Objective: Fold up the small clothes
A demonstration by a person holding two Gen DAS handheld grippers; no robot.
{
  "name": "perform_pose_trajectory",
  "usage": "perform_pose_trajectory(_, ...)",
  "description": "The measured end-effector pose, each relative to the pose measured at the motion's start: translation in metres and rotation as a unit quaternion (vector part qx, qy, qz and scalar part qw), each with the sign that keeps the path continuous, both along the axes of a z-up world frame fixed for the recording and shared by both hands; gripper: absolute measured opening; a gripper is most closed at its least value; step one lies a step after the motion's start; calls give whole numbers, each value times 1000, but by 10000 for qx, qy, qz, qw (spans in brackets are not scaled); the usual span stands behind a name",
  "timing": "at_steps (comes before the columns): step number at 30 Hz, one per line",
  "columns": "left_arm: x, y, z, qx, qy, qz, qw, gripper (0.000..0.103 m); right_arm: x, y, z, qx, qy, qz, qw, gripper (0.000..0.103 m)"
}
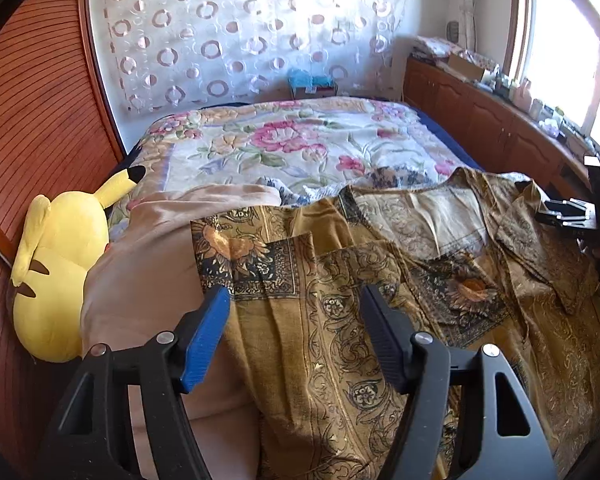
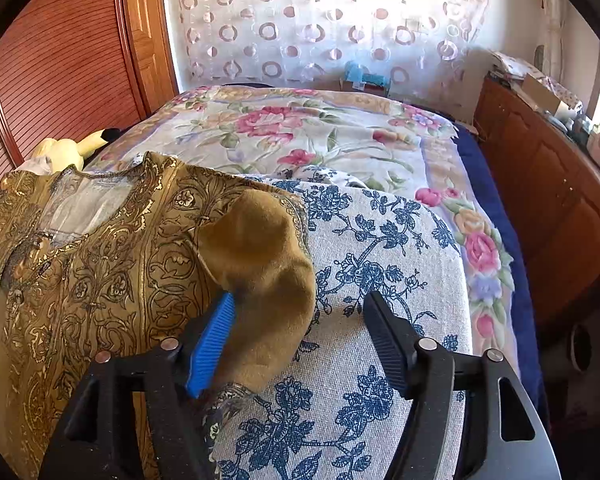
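Note:
A gold shirt with dark scroll and sunflower prints (image 1: 340, 272) lies spread on the bed, its pale inner neck panel facing up. My left gripper (image 1: 295, 294) hovers open over the shirt's left part, and the cloth lies flat under the gap. In the right wrist view the shirt (image 2: 100, 260) fills the left side. A turned-over flap showing its plain brown underside (image 2: 260, 264) rests against the blue pad (image 2: 212, 344) of my right gripper (image 2: 302, 298). The black pad (image 2: 384, 340) stands well clear of the flap, so that gripper is open.
A beige cloth (image 1: 140, 280) lies under the shirt's left edge and a white cloth with blue flowers (image 2: 372, 280) under its right. A yellow plush toy (image 1: 56, 280) sits at the left. The floral bedspread (image 1: 300, 140) stretches behind. Wooden cabinets (image 2: 548, 200) line the right side.

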State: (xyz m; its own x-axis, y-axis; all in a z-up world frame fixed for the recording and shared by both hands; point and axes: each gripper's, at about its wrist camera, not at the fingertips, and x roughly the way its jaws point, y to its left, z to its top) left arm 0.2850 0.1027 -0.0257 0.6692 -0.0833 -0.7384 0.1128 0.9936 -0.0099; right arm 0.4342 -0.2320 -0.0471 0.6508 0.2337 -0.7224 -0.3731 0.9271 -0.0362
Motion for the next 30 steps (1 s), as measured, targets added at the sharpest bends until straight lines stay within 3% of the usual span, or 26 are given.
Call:
perform_pose_trajectory(3,2,-1,-4,105,141,-35,9998,56,1,-1,-2,43,43,11,10000,76)
perform_pose_trajectory(6,3,-2,-8,196,278,-17,9994,53,1,-1,-3,-2,35,22,10000,77)
perform_pose_trajectory(14,6,11,-2,105,431,414,9982,53,5,-5,-6,-11,50,-54,10000,83)
perform_pose_trajectory(23,8,7,-15,372,734,586,9949,55,5,-5,-6,-33,42,-71,10000,83)
perform_pose_trajectory(30,8,7,-23,203,814,708,9940,57,6,-4,-7,-49,36,-86,9999,84)
